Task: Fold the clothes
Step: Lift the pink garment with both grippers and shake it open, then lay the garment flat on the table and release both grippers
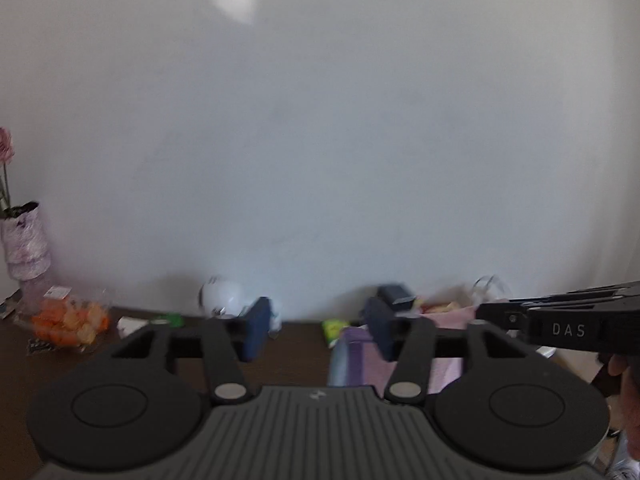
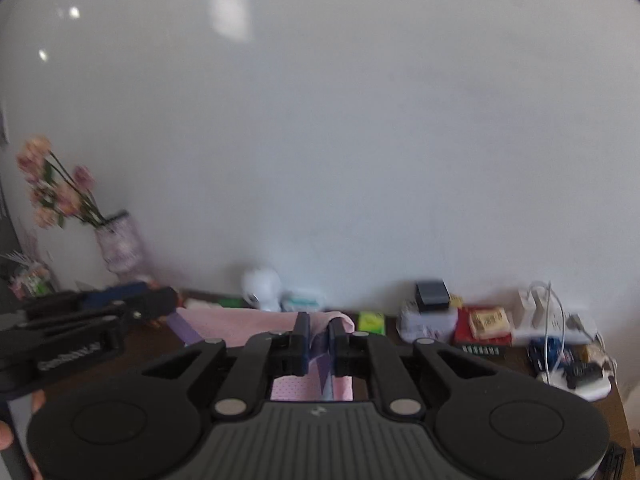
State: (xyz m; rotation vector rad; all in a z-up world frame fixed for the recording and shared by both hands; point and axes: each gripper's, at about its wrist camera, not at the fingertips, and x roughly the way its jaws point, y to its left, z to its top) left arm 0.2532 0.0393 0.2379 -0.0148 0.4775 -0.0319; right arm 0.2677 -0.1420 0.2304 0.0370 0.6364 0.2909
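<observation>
2 grippers over a dark wooden table [image 1: 296, 340], both frames blurred. Left gripper [image 1: 318, 330]: jaws spread wide, nothing pinched; pink garment [image 1: 442, 368] lying below and behind its right finger [image 1: 380, 330], on the table. Right gripper [image 2: 319, 336]: jaws narrow, cloth [image 2: 320, 350] of the garment between the pads, probably gripped, though hard to confirm through blur. Garment draped from there across the table toward the left gripper. Clutter along the white wall [image 2: 320, 140]: flower vase [image 2: 118, 246], green box [image 2: 371, 323], power strip [image 2: 548, 316].
</observation>
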